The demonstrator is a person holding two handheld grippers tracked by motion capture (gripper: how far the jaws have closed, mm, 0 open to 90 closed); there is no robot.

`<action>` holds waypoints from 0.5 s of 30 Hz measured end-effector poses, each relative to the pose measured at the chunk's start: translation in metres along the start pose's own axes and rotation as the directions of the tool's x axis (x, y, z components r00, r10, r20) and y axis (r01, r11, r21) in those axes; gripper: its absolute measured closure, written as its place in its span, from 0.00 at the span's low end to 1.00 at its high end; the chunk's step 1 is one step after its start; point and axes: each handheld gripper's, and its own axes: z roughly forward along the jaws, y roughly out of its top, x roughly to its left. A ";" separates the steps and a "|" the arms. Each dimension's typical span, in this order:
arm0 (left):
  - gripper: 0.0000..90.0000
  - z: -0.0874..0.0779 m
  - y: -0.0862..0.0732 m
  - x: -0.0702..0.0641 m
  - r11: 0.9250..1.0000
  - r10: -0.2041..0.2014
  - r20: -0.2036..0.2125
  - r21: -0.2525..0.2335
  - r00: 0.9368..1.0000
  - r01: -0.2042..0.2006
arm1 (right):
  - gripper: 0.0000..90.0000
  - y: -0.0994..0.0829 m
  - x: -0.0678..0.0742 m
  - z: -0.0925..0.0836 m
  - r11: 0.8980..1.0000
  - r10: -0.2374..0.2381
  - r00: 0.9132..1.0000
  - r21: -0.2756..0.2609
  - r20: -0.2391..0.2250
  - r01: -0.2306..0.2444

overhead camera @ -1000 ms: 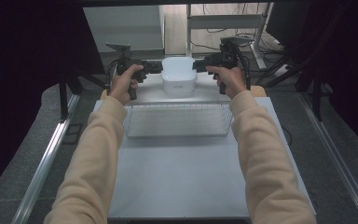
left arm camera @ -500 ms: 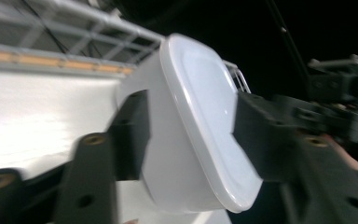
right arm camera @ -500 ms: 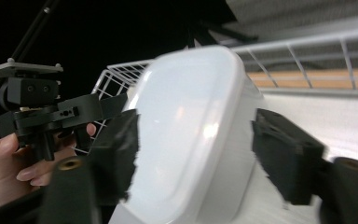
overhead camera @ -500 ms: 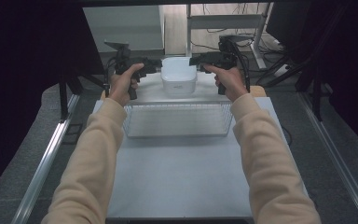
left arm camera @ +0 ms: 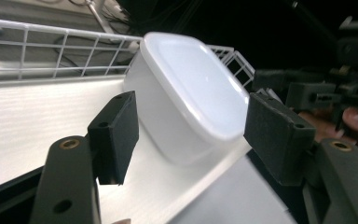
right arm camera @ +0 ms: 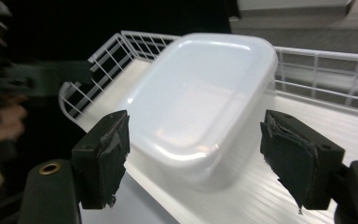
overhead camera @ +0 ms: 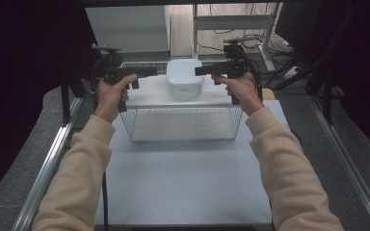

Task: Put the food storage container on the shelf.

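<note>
White and rounded at its corners, a lidded plastic container [overhead camera: 185, 77] [left arm camera: 191, 95] [right arm camera: 200, 100] sits on the pale table [overhead camera: 183, 178] beyond a wire mesh basket [overhead camera: 183, 122], between the left gripper [overhead camera: 151, 71] [left arm camera: 191, 135] and right gripper [overhead camera: 200, 70] [right arm camera: 205, 154], both with jaws spread wide, untouching.
</note>
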 end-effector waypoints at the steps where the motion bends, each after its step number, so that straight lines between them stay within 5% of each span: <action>1: 0.38 -0.001 -0.003 -0.002 1.000 0.011 -0.001 0.001 1.000 -0.011 | 0.27 -0.004 0.002 -0.002 0.999 -0.034 0.999 -0.002 0.013 0.034; 8: 0.38 -0.014 -0.029 -0.015 0.995 0.102 -0.014 0.014 0.995 -0.102 | 0.27 -0.029 0.008 -0.030 0.994 -0.094 0.995 -0.055 0.017 0.095; 12: 0.38 -0.022 -0.050 -0.022 0.992 0.118 -0.008 0.040 0.993 -0.117 | 0.27 -0.051 0.010 -0.052 0.988 -0.129 0.991 -0.080 0.034 0.132; 15: 0.38 -0.031 -0.067 -0.030 0.985 0.170 -0.045 0.045 0.984 -0.168 | 0.27 -0.068 0.008 -0.069 0.985 -0.138 0.989 -0.094 0.042 0.142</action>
